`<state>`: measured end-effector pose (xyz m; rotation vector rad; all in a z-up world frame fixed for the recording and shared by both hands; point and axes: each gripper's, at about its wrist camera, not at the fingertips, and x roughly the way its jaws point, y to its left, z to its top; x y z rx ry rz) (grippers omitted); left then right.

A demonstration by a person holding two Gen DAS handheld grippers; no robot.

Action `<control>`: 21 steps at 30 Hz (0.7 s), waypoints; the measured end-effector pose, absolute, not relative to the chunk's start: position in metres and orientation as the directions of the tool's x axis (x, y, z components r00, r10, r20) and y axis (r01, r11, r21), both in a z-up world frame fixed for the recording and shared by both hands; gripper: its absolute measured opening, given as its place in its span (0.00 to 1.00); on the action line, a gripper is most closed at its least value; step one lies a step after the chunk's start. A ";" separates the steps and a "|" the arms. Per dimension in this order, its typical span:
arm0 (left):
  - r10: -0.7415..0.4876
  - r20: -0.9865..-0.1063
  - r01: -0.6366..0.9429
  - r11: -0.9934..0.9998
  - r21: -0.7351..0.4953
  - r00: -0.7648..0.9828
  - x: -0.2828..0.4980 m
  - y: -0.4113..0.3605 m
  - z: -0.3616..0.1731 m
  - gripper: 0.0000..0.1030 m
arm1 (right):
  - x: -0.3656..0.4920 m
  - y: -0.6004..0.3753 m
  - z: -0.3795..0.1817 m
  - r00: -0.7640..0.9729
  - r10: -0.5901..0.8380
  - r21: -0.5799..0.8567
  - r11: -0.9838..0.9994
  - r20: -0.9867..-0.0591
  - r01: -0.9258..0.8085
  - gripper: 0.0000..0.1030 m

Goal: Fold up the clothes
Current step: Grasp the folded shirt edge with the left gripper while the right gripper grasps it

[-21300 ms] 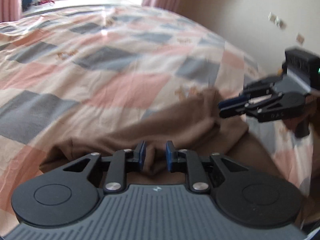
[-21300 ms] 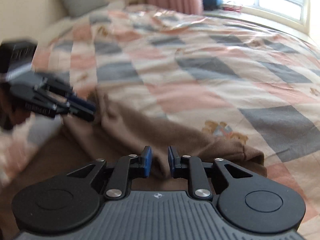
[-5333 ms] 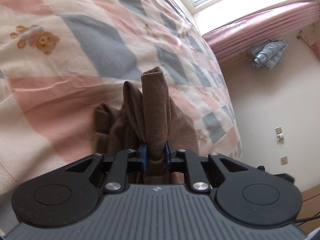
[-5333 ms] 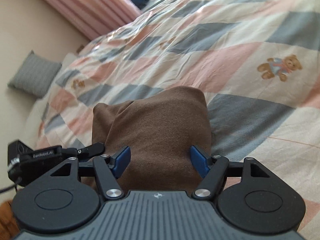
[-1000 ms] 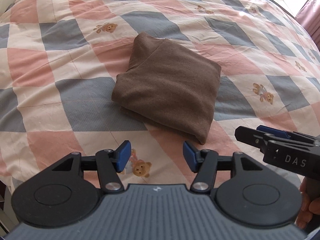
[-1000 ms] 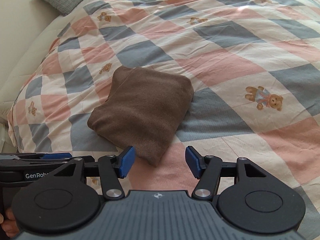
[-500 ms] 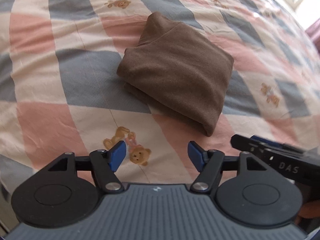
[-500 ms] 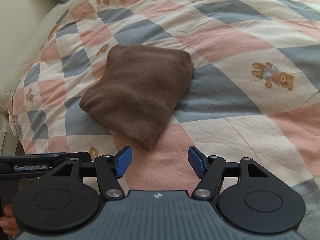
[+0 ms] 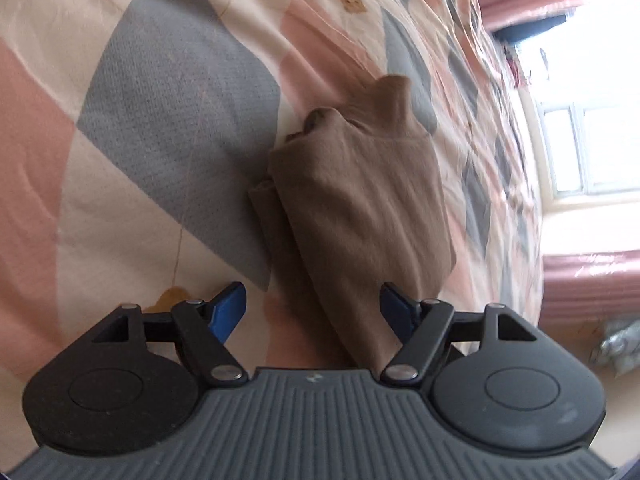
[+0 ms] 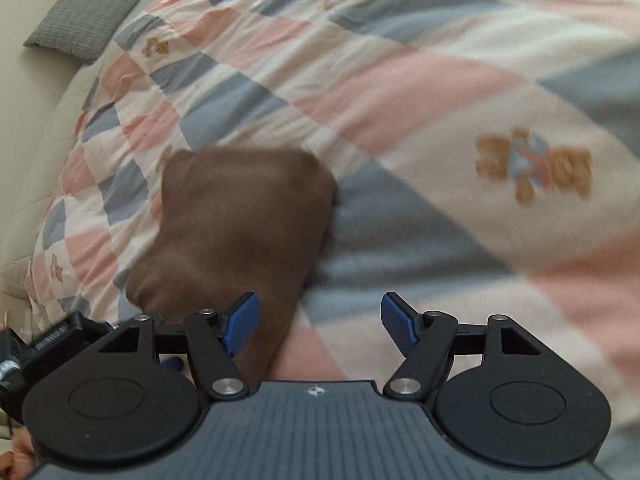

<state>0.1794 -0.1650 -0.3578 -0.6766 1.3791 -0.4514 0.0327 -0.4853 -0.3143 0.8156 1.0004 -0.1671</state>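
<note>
In the left wrist view we saw the quilt (image 9: 168, 132) filling the left half, its grey, pink and cream squares stretched by the lens, with part of a printed bear showing just above the left finger. Our left gripper (image 9: 312, 312) stood with its jaws spread wide; they had just been opening further. The near corner of the folded brown garment (image 9: 360, 208) lay between the blue pads (image 9: 228, 308), close to the right one, and we could not tell whether that pad brushed the cloth; the pads were not pinching it. The garment rested flat on the quilt as a neat stack, its layered edges showing on the left side and a rounded fold at the far end. Further right were a pink curtain (image 9: 580, 292) and a bright window (image 9: 588, 144).

In the right wrist view a grey cushion (image 10: 80, 16) sat at the far left against the cream headboard. The left gripper's black body (image 10: 52, 344) showed low on the left. The garment (image 10: 240, 224), blurred, lay on the quilt (image 10: 400, 80) left of centre, its near corner passing behind the left pad of our right gripper (image 10: 320, 320). Those jaws were also spread and had just been opening, with only quilt between them. A printed bear (image 10: 532, 164) lay to the right.
</note>
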 end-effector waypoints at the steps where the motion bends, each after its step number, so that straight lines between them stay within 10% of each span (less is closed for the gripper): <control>1: -0.675 -0.720 -0.119 0.711 -0.693 0.163 0.180 -0.165 -0.362 0.67 | 0.042 -0.492 -0.313 0.565 0.242 0.540 0.712 -0.789 0.449 0.68; 11: -0.752 -0.628 -0.261 0.576 -0.774 0.202 0.185 -0.170 -0.393 0.68 | 0.185 -0.540 -0.332 0.442 0.513 0.589 0.807 -0.736 0.045 0.76; 21: -0.796 -0.558 -0.299 0.488 -0.820 0.233 0.187 -0.174 -0.415 0.62 | 0.261 -0.549 -0.408 0.161 0.814 0.828 0.560 -0.558 0.034 0.75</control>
